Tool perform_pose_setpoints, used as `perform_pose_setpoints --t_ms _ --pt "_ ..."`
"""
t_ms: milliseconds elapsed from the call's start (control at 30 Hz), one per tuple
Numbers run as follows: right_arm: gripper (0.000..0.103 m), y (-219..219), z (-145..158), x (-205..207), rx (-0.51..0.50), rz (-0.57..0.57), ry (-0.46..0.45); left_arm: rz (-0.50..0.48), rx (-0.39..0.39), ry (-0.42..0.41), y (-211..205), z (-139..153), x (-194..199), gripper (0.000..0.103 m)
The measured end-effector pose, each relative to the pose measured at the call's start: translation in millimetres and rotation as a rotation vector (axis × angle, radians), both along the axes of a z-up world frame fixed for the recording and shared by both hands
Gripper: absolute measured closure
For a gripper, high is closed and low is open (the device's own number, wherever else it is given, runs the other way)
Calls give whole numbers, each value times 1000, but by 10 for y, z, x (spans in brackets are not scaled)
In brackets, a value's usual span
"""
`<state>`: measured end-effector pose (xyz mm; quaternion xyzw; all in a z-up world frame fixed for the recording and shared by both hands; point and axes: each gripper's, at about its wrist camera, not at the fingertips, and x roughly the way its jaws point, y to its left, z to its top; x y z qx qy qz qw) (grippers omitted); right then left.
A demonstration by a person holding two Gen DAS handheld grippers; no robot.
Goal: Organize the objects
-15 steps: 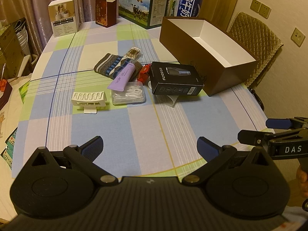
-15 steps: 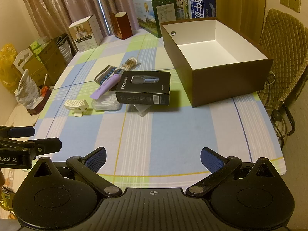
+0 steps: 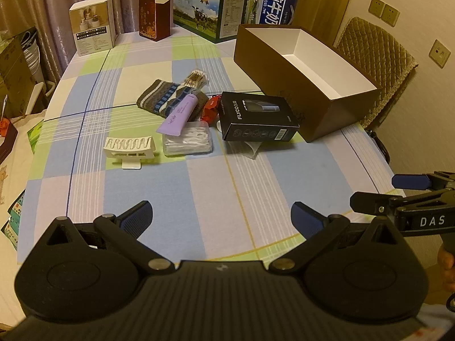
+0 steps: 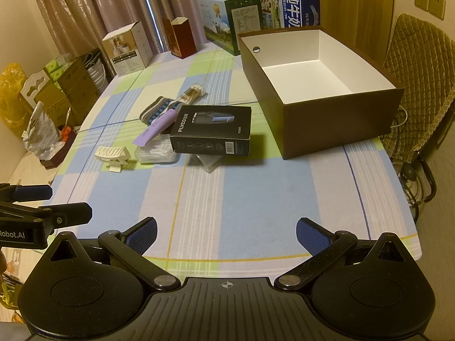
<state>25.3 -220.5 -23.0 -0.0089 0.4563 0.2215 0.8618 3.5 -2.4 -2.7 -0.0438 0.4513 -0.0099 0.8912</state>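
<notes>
Black carton marked "FLYCO" (image 3: pixel 257 115) lies mid-table on the checked cloth (image 3: pixel 216 187), just beside the open brown box (image 3: pixel 295 65) with a white inside; a purple tube (image 3: pixel 180 116), clear swab case (image 3: pixel 189 142) and white rack (image 3: pixel 130 146) lie to its left. Left gripper (image 3: pixel 221 216) and right gripper (image 4: pixel 226 231) hover over the near edge, fingers spread wide, nothing between them. Side plates read "DAS" and "Robot.AI"; milk cartons (image 3: pixel 207 8) with Chinese print stand at the back.

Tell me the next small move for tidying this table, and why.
Probably reach the right gripper toward the black box: its jaws stand wide and hold nothing, the brown box is unfilled, and the black box lies nearest to it.
</notes>
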Motion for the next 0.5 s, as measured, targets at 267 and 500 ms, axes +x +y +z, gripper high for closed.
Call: perform_pose_setpoints --t_ms 267,500 --pt "2 -11 8 30 -1 4 0 3 1 2 -2 2 3 1" --pt "2 14 19 119 -6 19 -4 10 2 8 -16 19 73 1"
